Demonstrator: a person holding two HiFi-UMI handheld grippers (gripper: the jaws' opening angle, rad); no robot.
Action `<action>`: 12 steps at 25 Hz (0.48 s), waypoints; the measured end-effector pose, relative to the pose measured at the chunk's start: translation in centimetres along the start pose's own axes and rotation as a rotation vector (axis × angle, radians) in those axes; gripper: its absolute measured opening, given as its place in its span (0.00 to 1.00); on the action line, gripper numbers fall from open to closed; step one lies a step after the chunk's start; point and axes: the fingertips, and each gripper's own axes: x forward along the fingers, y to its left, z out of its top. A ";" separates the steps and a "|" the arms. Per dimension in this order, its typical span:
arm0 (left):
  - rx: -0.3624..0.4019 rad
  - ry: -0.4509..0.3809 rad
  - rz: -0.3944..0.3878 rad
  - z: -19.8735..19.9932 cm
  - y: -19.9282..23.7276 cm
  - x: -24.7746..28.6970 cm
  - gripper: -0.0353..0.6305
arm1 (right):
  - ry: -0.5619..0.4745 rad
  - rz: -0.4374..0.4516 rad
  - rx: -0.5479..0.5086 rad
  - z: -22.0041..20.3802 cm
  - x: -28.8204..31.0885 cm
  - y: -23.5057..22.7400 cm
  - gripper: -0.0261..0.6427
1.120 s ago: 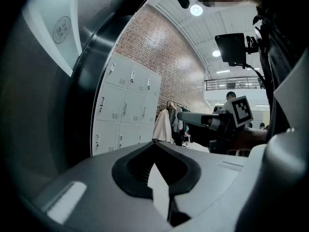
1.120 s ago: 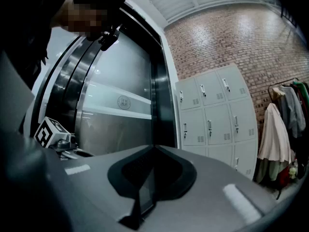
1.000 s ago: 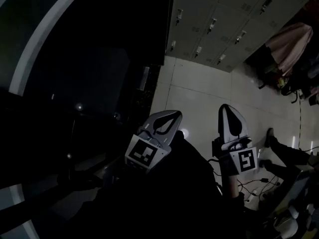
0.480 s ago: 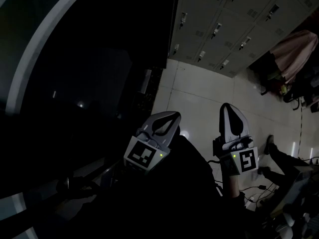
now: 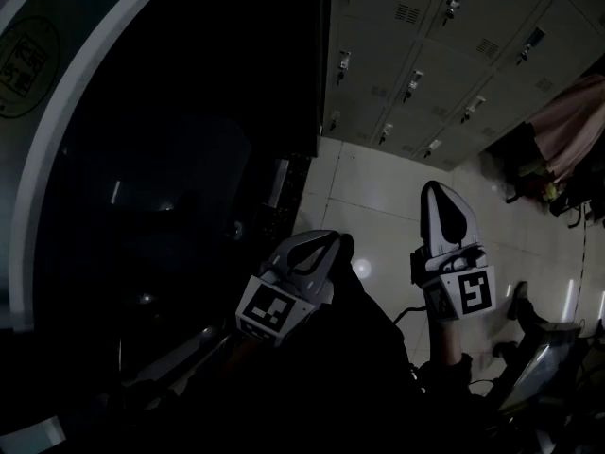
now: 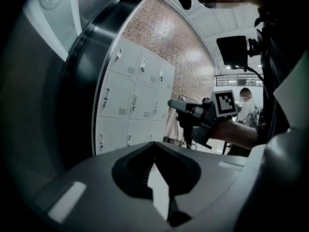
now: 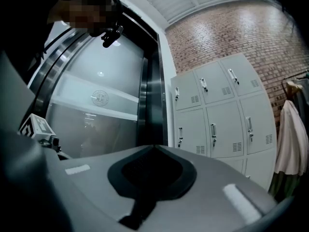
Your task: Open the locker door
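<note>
the room is dim, with a pale tiled floor (image 5: 378, 197) and a red brick wall (image 7: 231, 33) at the back. a row of grey lockers (image 5: 416, 55) stands against that wall. the locker doors (image 7: 219, 129) all look shut, and each has a small handle and little air slots. next to the lockers there is a big curved glass wall (image 7: 96, 110) with a dark frame. on the other side of the lockers a pink cloth (image 5: 572, 112) hangs down.

a person stands in front of all this and holds one set of tongs in each hand. the left tongs (image 5: 333, 238) are up over the floor and point at the lockers. their two tips are pressed together, and there is nothing in them. only a thin bit of light shows through the hollow behind the tips. the right tongs (image 5: 437, 189) are beside them, a little way off, and point the same way. they are closed up too, with nothing in between. each set has a cube with a black and white square on it, one on the left (image 5: 267, 308) and one on the right (image 5: 470, 291).

the lockers are well apart from both tongs. nothing touches any door or handle. another person (image 6: 248, 108) stands far off in the back of the room.
</note>
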 end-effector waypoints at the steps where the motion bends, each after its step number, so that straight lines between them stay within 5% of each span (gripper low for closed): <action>1: 0.001 0.008 0.007 0.8 1.0 1.7 0.08 | -0.004 0.004 0.004 0.0 1.6 -1.4 0.04; 12: 0.034 0.037 0.044 7.7 7.8 17.0 0.08 | 0.009 0.028 -0.004 -0.4 16.2 -15.2 0.04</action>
